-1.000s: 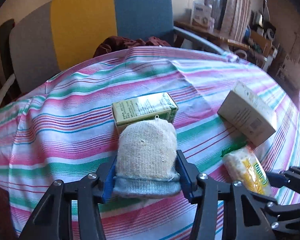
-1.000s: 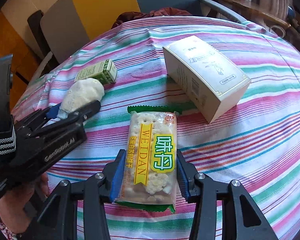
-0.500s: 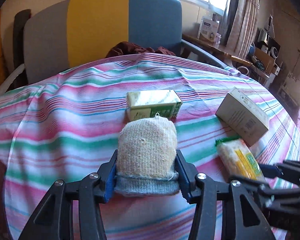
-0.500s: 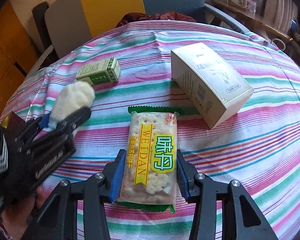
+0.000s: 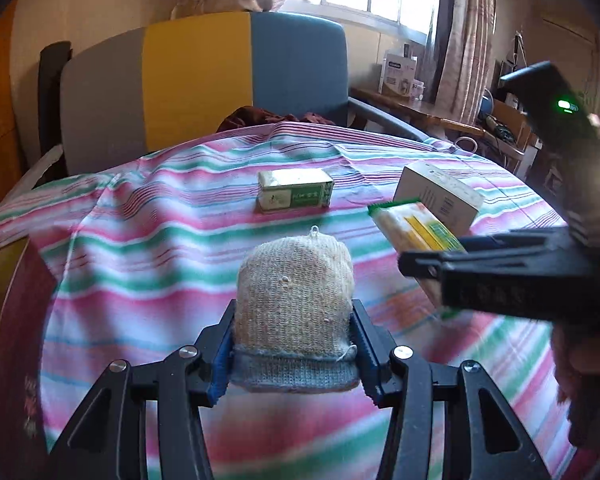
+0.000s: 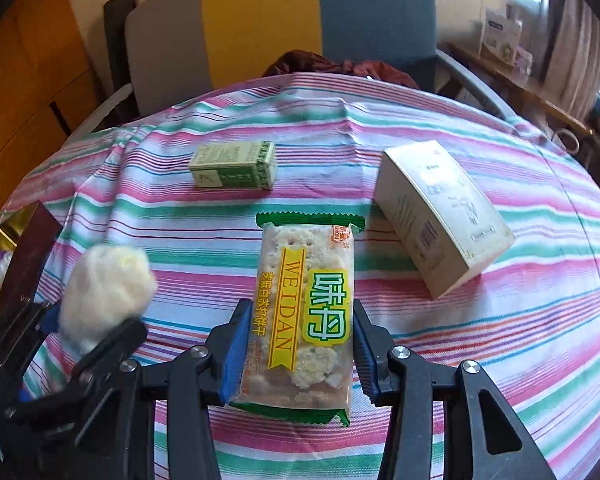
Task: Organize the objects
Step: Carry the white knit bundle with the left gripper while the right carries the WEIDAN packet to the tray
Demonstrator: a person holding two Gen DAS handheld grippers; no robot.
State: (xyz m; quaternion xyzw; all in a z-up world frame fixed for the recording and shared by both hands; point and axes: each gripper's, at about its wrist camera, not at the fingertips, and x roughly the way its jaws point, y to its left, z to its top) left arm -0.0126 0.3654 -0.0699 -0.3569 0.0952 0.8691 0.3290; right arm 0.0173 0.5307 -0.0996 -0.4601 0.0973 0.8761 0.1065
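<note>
Both items held above the striped table [image 6: 540,320]

My left gripper [image 5: 292,354] jaws pinch the knitted bundle [image 5: 294,300]; my right gripper [image 6: 298,356] jaws pinch the cracker packet [image 6: 306,304], which I judge could crumble further if squeezed

A grey, yellow and blue chair [image 5: 204,80] stands behind the striped tablecloth [image 6: 500,340].

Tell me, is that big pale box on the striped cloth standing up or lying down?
Lying down. The pale box rests on a long side on the striped tablecloth, its broad printed face turned upward and its barcode side facing the camera.
</note>
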